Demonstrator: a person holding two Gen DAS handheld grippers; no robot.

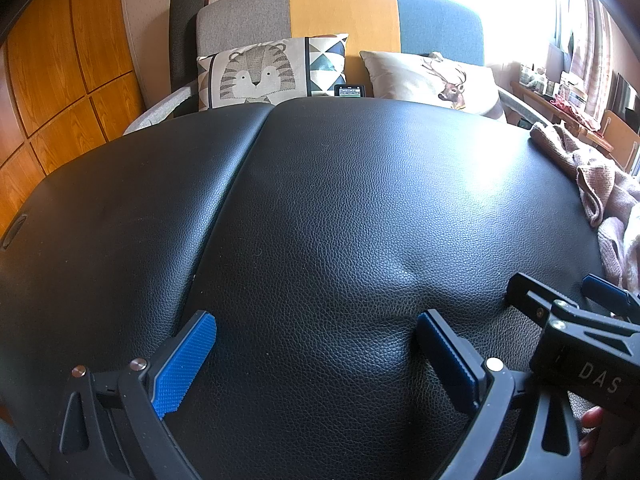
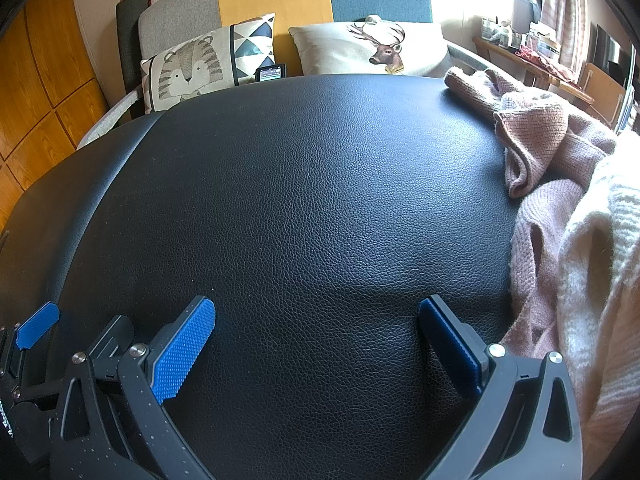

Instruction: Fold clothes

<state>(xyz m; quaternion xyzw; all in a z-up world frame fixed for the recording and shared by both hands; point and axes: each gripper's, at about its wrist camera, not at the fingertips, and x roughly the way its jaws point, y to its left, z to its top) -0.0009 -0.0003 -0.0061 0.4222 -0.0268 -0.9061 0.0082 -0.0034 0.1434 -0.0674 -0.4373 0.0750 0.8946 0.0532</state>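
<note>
A pile of knitwear lies at the right edge of the black leather surface point(image 2: 300, 180): a pink knitted sweater point(image 2: 552, 148) with a cream fluffy knit point(image 2: 592, 264) over its near part. In the left wrist view the pink sweater point(image 1: 600, 188) shows at the far right. My left gripper point(image 1: 316, 344) is open just above bare leather, holding nothing. My right gripper point(image 2: 318, 332) is also open and empty, its right finger close to the pile's edge. Both grippers sit side by side, the right gripper point(image 1: 560, 292) showing next to the left one.
Behind the leather surface point(image 1: 320, 200) stands a grey, yellow and blue sofa point(image 1: 344, 12) with a tiger cushion point(image 1: 256, 76), a deer cushion point(image 1: 432, 76) and a small screen device point(image 1: 350, 91). Wooden cabinets point(image 1: 60, 72) are on the left, a cluttered shelf point(image 2: 532, 48) on the right.
</note>
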